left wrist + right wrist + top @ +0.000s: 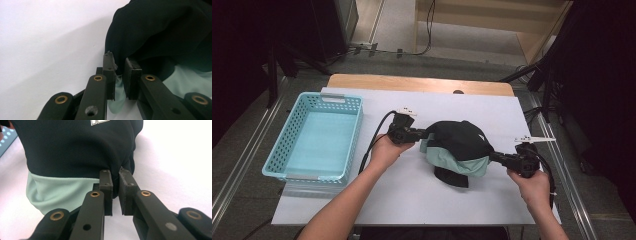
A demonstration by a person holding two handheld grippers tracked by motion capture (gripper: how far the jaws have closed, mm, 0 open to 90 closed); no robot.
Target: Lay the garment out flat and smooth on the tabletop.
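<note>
you have the black and mint-green garment (pixel 458 147) bunched in a mound at the middle of the white table top (pixel 412 195), and you are holding it from both ends: this looks like the gather-and-lift step of a fold or a move to the basket. your left gripper (pixel 424 134) comes in from the garment's left edge; in the left gripper view its jaws are nearly together with a fold of the black cloth (pixel 150 32) caught between the pads, the mint lining just below. your right gripper (pixel 493 156) meets the right edge, and in the right gripper view its jaws are pinched on the black hem (pixel 115 173), right beside where the mint panel (pixel 60 190) begins; a white logo (pixel 100 122) shows at the top of that view. so both tongs are clamped on cloth, neither gaping. the light blue perforated basket (pixel 292 159) stands at the left of the table, well apart from the garment. judging from this, your next move calls for raising both hands together so the cloth hangs between them, keeping both pinches firm, since each bite takes in only a thin edge and could slip; then either spread it flat or carry it leftward over the basket rim
</note>
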